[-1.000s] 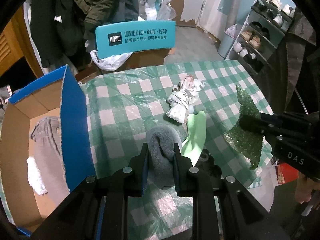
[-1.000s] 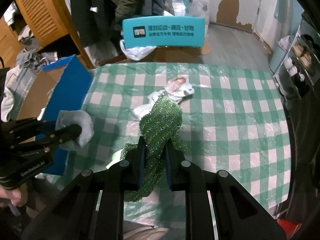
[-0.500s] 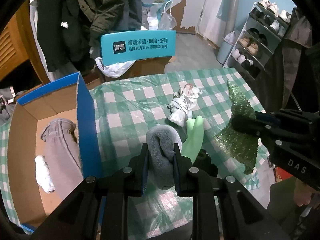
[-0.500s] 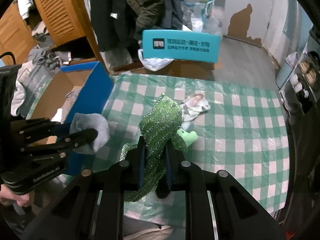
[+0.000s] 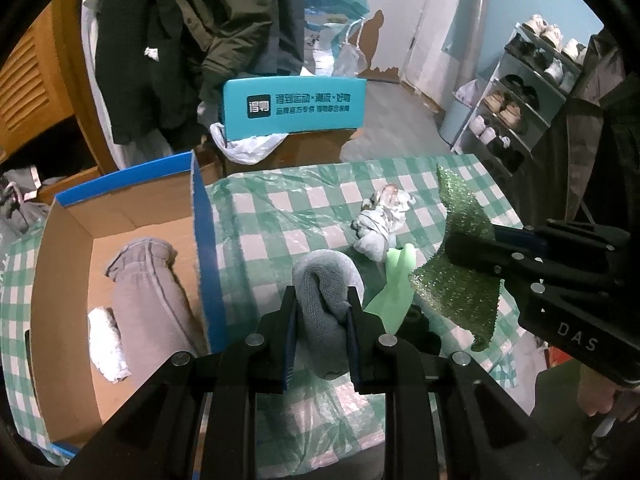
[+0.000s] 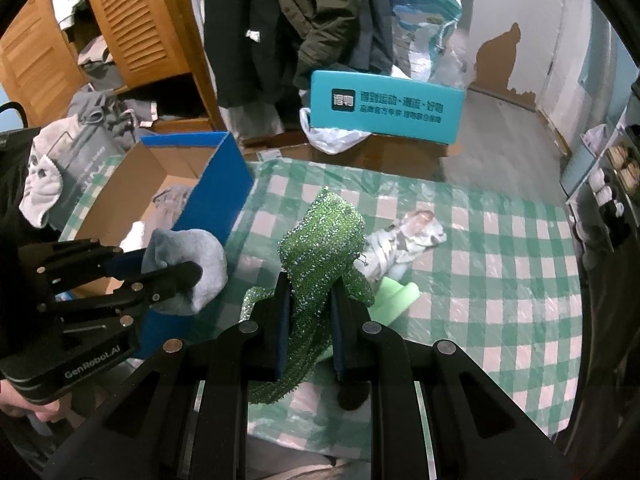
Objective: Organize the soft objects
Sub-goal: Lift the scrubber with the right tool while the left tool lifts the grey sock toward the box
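Room: cluttered, coats hung at the far side, a shoe rack [image 5: 516, 92] far right, a teal sign [image 5: 294, 106] just past the table.

Table [image 5: 280, 208]: green check cloth under clear plastic, which I judge slick, so loose items may slide if nudged.

Box [image 5: 204, 232]: open cardboard, blue outside, on the left end of the table. It holds grey trousers [image 5: 148, 300] and a white wad [image 5: 104, 340], so I take it as the drop point for soft things.

Left gripper [image 5: 322, 312]: fingers pinched tight on a grey sock [image 5: 324, 292], held clear of the cloth, just right of the box wall. I judge the next move is a short swing left over the wall.

Right gripper [image 6: 308, 308]: fingers clamped on a green cloth [image 6: 320, 236], which droops below the fingers; it hangs above the near middle of the table, right of the sock. Gripped mid-fabric, I think, so the loose ends trail.

On the table: a patterned bundle [image 5: 380, 220] mid-table, a pale green item [image 5: 396, 280] nearer, and something dark [image 5: 420, 328] nearest, too hidden to name.
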Action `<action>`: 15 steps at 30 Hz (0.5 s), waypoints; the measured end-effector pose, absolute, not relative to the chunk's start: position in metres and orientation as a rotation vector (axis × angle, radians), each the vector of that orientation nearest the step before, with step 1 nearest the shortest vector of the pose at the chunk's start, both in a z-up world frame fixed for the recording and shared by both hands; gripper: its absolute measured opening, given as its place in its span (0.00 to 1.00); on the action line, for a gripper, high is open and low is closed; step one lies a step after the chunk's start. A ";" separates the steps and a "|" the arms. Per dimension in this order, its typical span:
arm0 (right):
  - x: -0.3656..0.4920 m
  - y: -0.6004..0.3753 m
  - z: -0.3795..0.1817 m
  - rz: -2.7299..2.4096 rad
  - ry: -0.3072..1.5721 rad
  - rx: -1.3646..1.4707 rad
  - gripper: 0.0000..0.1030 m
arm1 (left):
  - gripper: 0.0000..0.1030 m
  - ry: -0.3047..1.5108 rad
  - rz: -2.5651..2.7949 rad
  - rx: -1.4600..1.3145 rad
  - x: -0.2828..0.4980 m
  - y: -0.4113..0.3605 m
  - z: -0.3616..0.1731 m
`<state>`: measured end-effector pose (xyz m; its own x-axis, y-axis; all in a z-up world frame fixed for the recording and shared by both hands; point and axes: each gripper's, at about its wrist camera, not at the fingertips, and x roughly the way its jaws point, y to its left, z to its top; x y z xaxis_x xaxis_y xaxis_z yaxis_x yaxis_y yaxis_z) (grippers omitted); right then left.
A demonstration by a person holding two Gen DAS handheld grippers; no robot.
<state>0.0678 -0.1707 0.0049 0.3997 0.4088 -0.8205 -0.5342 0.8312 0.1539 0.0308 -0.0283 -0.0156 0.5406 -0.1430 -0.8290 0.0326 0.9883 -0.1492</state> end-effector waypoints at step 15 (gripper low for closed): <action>0.065 -0.120 0.013 0.669 0.978 -0.183 0.15 | 0.21 0.961 -0.043 -0.168 0.015 0.017 -0.006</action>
